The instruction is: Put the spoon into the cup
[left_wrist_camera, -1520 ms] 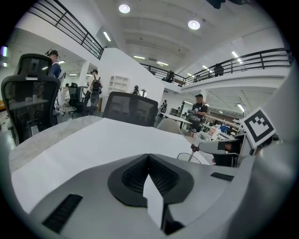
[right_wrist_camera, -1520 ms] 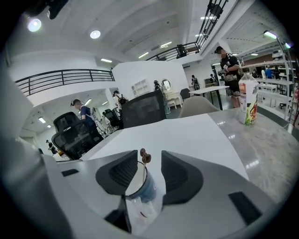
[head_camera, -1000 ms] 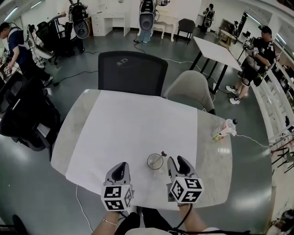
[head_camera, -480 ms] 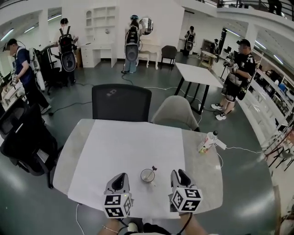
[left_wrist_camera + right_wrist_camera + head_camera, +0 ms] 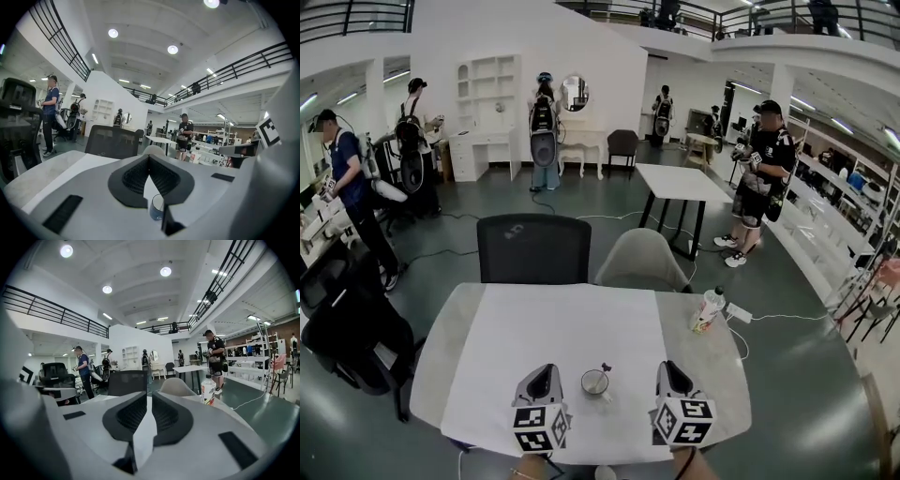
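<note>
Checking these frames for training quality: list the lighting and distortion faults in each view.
Head view: strong fisheye bends the balcony railing and the room's edges; the cup is tiny, lighting even. Left gripper view: black circular vignette, ceiling lamps blown out, left gripper soft up close. Right gripper view: same vignette, ceiling lamp glare.

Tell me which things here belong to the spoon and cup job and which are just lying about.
Job: cup, spoon already standing in it.
Lying about: bottle near the right edge of the table; black chair and beige chair behind it.
</note>
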Motion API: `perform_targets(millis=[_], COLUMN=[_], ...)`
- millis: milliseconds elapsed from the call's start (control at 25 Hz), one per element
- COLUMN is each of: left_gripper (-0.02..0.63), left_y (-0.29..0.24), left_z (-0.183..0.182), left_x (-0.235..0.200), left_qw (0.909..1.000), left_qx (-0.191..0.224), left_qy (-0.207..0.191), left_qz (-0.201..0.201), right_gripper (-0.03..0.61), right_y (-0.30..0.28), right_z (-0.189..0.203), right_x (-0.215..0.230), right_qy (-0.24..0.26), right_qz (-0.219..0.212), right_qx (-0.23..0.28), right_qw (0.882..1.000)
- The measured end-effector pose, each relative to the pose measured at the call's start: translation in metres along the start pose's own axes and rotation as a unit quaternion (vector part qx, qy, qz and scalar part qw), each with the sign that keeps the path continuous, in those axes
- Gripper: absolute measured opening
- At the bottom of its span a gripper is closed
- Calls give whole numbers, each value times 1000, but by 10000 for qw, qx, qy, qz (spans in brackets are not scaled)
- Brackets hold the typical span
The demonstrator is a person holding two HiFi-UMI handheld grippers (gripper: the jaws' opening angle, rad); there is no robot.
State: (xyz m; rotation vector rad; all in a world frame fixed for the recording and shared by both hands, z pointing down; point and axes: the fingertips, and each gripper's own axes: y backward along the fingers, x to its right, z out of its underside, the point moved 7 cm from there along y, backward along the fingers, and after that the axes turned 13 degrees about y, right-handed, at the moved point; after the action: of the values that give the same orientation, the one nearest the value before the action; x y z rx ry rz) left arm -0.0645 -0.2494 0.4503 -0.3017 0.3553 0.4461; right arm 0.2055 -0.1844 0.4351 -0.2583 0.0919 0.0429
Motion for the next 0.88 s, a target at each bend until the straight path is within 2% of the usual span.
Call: perform_targets(millis=[880], left_gripper=[18], left_y=[-14], left_z=[8], left_x=[8], left_qw=[10000], left_qx=[-34], left_qy=[-11], left_qz=[-10], right_gripper=[31], right_y=[-2], right_z=[4], right_x=[16], right_qy=[12], right_qz=[241], right_qx=[-16], right_qw=[9997])
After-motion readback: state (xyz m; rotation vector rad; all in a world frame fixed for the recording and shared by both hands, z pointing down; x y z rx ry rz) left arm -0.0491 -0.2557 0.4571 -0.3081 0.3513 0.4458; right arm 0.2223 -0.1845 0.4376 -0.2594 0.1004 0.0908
